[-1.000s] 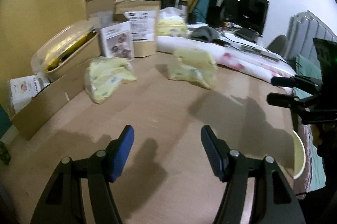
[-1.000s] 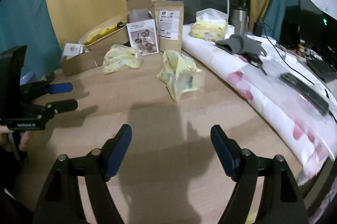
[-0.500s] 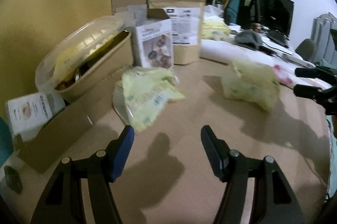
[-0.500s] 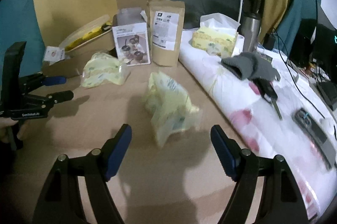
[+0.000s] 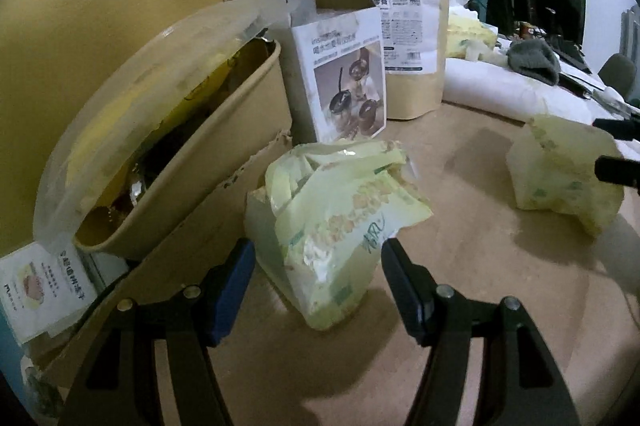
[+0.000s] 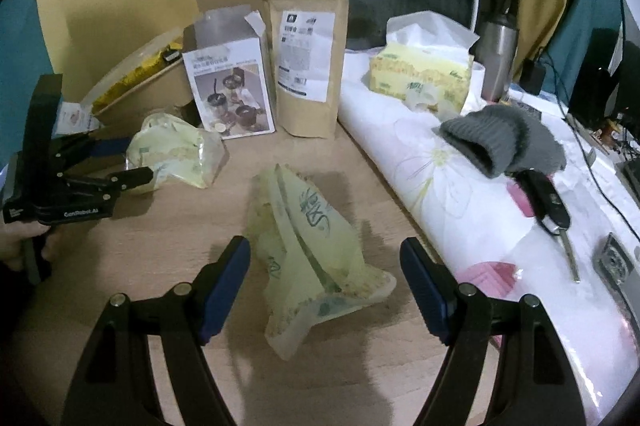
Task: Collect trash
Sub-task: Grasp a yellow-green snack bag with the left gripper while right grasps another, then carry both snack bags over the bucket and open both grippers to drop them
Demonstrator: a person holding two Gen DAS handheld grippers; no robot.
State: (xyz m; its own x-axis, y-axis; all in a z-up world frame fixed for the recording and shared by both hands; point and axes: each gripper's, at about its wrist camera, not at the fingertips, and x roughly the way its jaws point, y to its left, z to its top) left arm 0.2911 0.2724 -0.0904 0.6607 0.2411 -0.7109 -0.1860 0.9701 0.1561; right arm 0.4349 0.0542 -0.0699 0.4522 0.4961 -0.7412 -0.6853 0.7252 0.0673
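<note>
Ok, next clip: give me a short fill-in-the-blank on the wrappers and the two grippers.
1. Each gripper is lined up on a crumpled ____ wrapper.
2. The left gripper has its wrapper between its fingers, jaws closing, in front of a white ____ showing cups.
3. The right gripper is ____, pads clear of its wrapper.
4. On the flowered cloth lies a grey knitted ____.

Missing: yellow; box; open; hat

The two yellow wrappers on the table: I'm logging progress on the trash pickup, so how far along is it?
Done: nothing collected; both wrappers lie on the table. In hand: the left gripper is closing around the wrapper by the food bowl, pads not yet pressing; the right gripper stands open around the other wrapper. Left: gripping, lifting and binning both; no bin shows.
</note>
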